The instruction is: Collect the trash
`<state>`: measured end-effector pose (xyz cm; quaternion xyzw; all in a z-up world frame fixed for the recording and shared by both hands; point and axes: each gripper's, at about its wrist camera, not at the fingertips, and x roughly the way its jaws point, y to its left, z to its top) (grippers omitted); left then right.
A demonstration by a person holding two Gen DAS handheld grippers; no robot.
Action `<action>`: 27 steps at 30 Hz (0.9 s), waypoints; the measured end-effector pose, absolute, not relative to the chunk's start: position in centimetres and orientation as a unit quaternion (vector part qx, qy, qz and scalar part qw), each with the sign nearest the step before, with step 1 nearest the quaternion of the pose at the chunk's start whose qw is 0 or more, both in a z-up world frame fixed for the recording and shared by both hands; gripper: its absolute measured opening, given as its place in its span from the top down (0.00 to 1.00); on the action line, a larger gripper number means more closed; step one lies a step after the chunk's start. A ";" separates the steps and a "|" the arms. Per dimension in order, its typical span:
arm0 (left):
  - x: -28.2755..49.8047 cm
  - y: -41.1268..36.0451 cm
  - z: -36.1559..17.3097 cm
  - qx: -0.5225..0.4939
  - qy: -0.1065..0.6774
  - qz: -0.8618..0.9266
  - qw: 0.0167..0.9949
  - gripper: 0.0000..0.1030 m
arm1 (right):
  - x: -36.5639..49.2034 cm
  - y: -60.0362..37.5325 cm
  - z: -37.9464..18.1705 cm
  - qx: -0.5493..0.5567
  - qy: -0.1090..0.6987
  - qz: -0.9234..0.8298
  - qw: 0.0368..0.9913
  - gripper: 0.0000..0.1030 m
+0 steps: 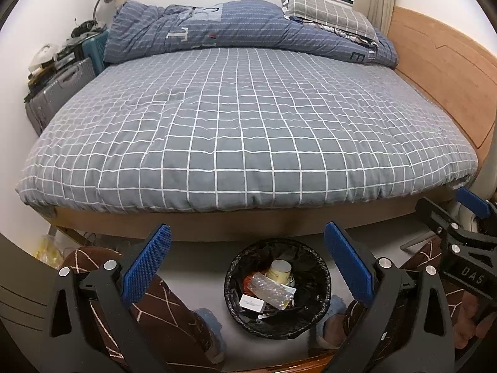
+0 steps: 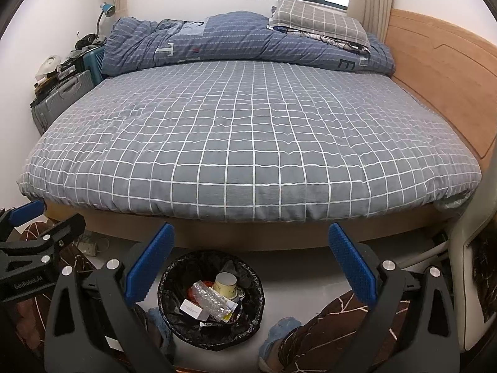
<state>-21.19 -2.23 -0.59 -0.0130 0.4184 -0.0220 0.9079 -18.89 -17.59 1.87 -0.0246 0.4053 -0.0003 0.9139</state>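
Note:
A round bin with a black liner [image 1: 323, 275] stands on the floor in front of the bed; it also shows in the right wrist view [image 2: 164, 289]. Inside lie a paper cup [image 1: 280, 269], a bubble-wrap piece [image 1: 273, 289] and a small white box [image 1: 252, 303]. My left gripper [image 1: 247, 234] is open and empty above the bin. My right gripper [image 2: 251, 233] is open and empty, to the right of the bin. The right gripper also shows at the right edge of the left wrist view [image 1: 466, 217]. I see no loose trash on the bed.
A bed with a grey checked cover [image 1: 248, 130] fills the view, with a blue duvet [image 1: 236, 28] and pillow [image 1: 329, 12] at the back. Suitcases [image 1: 59, 90] and clutter stand at the left. A wooden headboard [image 1: 444, 65] is at the right. The person's legs [image 1: 161, 320] flank the bin.

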 end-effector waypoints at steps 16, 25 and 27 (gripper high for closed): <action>-21.2 -2.1 -0.9 -0.026 0.428 -0.029 0.903 0.05 | -18.7 -17.5 1.6 -0.026 0.409 0.001 0.912 0.07; -21.2 -2.2 -1.0 -0.024 0.430 -0.030 0.902 0.05 | -18.8 -17.4 1.3 -0.026 0.412 0.004 0.911 0.07; -21.3 -2.2 -1.0 -0.023 0.429 -0.029 0.903 0.05 | -18.8 -17.4 1.3 -0.026 0.412 0.004 0.911 0.07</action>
